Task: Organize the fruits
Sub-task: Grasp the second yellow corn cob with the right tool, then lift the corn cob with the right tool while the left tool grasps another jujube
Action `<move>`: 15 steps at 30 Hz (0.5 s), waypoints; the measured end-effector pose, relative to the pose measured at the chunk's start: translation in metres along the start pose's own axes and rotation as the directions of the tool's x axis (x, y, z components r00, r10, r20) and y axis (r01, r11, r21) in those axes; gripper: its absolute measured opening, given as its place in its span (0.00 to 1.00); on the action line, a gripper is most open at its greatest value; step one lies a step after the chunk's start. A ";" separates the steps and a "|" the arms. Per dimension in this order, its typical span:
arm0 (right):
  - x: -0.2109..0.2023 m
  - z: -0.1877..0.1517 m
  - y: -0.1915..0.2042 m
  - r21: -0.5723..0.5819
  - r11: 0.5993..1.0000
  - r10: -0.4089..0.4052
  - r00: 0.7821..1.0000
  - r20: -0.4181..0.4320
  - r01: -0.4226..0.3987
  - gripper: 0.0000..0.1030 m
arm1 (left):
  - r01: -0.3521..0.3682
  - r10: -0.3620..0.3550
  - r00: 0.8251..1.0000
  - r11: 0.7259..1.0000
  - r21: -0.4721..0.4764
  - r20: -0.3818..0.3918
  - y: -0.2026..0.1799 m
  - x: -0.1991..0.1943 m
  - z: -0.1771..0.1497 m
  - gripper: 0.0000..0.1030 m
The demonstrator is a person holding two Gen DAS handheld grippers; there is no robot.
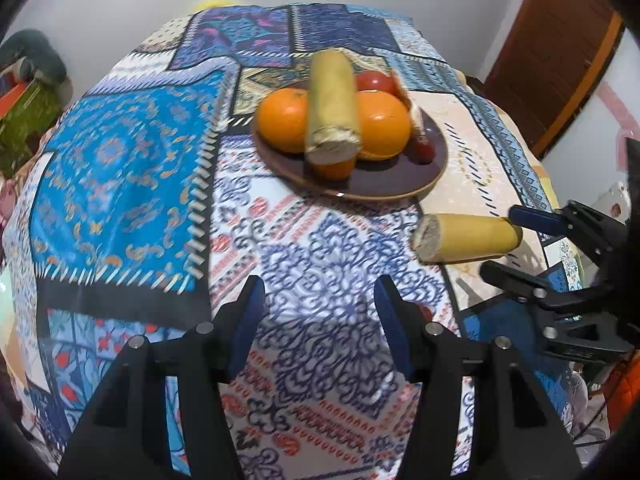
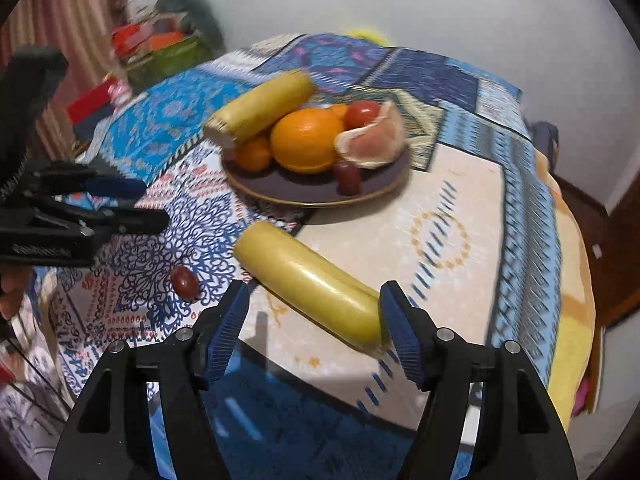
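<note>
Setting: a table under a patchwork cloth (image 1: 120, 168) of blue, white and red prints, white walls behind, a brown door (image 1: 560, 52) to one side.

Item one, the plate (image 1: 400, 184): dark, round, gold-rimmed, well up the table from your tongs. It already carries two oranges (image 1: 282, 118), a smaller orange fruit tucked under them, a tomato (image 1: 374, 80), a pale pink citrus segment (image 2: 374, 142), a dark grape (image 2: 347, 176), and one banana half (image 1: 332, 104) laid across the top with its cut end toward you.

Item two, the second banana half (image 2: 312, 280): off the plate, flat on the cream patch of cloth, cut end toward the plate. Yellow-green skin, smooth and glossy, pale rough cut face.

Item three, a loose red grape (image 2: 185, 282): on the cloth, near your right tongs, apart from the plate.

Your left gripper (image 1: 320, 320): jaws parted over bare cloth, nothing between them.

Your right gripper (image 2: 314, 322): jaws parted; the banana half's rounded end lies against the inner face of one finger, the other finger stands clear, so nothing is clamped.

Progress, as judged: most fruit is gathered. Two items appear left, the banana half and the stray grape.
</note>
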State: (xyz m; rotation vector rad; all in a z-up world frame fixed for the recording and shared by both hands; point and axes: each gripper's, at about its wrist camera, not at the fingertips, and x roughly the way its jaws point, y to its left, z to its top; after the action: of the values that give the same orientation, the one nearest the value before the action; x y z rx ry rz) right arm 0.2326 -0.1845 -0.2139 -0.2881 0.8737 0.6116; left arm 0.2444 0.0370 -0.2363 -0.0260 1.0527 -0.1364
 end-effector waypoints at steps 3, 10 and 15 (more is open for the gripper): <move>0.014 0.005 0.006 -0.056 0.998 -0.032 0.999 -0.018 0.031 0.64 | -0.004 0.004 1.000 1.000 -0.012 -0.003 0.007 -0.003 -0.008 0.55; 0.045 0.018 0.004 -0.078 0.997 -0.004 0.995 -0.099 -0.004 0.65 | 0.012 -0.012 1.000 0.999 -0.029 -0.009 0.008 -0.002 -0.014 0.55; 0.046 0.015 -0.004 -0.031 0.999 0.016 0.993 -0.120 -0.020 0.50 | 0.022 -0.022 1.000 0.999 -0.026 0.000 0.003 -0.006 -0.013 0.55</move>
State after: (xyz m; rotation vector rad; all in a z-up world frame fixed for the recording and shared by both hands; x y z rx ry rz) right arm 0.2670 -0.1631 -0.2412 -0.3492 0.9829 0.6308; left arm 0.2301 0.0414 -0.2380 -0.0612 1.0545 -0.1423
